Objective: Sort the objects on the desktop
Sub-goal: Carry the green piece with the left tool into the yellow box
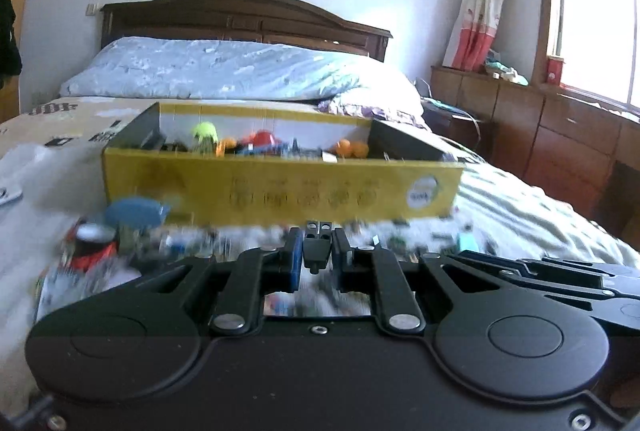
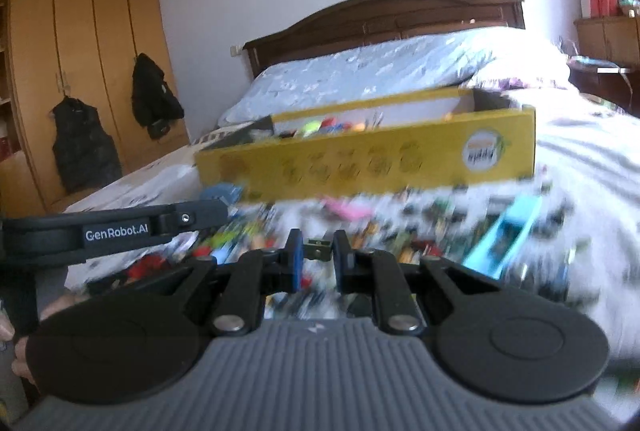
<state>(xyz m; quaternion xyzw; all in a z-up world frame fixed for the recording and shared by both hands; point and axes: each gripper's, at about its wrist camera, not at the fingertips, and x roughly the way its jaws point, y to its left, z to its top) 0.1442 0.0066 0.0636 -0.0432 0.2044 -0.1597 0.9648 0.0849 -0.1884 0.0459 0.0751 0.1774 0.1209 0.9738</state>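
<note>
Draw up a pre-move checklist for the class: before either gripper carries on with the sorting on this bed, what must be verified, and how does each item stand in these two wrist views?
1. Left gripper has a firm hold: ok, shut on a small black part.
2. Right gripper has a firm hold: ok, shut on a small dark piece.
3. What each held item is: cannot tell, too small and blurred.
4. Yellow box is open and ahead of both grippers: ok, items already lie inside.
5. Loose clutter on the bed is sharp enough to pick a target: not ok, motion blur.
6. Grippers clear of each other: ok, apart in the right wrist view.
</note>
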